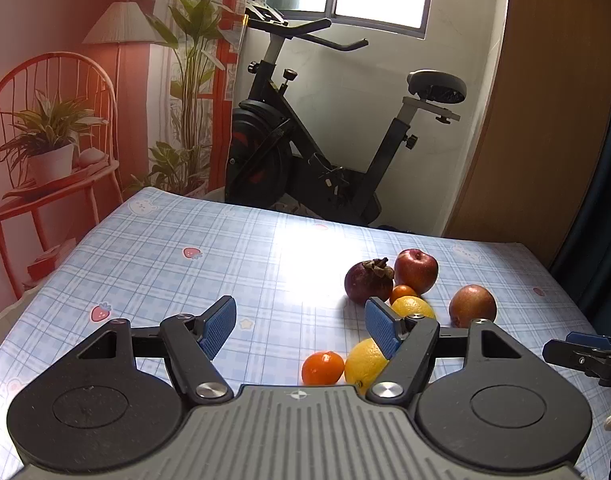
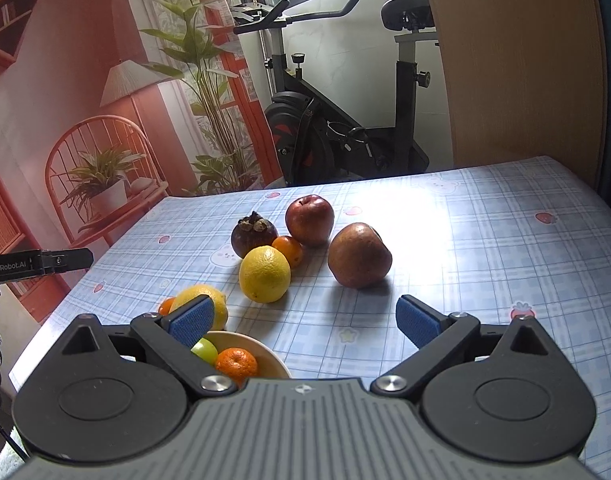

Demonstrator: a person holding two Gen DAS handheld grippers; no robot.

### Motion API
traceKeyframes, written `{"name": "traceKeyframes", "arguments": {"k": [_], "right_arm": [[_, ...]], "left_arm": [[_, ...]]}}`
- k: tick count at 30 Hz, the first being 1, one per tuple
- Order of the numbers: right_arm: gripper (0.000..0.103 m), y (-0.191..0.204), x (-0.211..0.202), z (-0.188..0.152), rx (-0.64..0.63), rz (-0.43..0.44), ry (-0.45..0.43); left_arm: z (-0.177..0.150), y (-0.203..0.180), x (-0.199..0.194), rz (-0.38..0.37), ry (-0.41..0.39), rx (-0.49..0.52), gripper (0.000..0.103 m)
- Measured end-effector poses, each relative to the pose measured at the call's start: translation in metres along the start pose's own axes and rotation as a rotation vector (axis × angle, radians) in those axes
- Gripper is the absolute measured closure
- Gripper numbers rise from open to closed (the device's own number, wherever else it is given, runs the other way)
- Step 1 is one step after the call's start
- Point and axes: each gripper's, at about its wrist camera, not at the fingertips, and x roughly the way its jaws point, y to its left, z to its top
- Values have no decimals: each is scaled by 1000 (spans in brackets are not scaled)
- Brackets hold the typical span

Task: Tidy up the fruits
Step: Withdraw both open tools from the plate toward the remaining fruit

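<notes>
Loose fruit lies on the blue checked tablecloth: a red apple, a dark mangosteen, a small tangerine, a lemon, a brownish apple and a second lemon beside another tangerine. A cream bowl near the front holds a tangerine and a green fruit. My left gripper hovers open over the cloth, nothing between its blue pads. My right gripper is open above the bowl, empty. The right gripper's tip shows at the left view's right edge.
An exercise bike stands beyond the table's far edge. A printed backdrop with a chair and plants hangs at the left. A wooden panel rises at the back right. The left gripper's side shows at the right view's left edge.
</notes>
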Motion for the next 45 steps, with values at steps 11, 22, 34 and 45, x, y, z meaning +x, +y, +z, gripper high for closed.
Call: {"name": "traceKeyframes", "arguments": {"k": [11,22,34,45], "right_arm": [[17,10,24,35,-82,24,31],[33,29,62,52,-158,40,81],[59,37,120,62,-199,39,169],[75,28,165,66,-102,49,244]], "left_arm": [[22,3,9,-5,-26,8,34],[35,18,22,0,-32,-22,50],[17,21,53,-10,27,-44,61],[-2,29,77,-44,125,-60,61]]}}
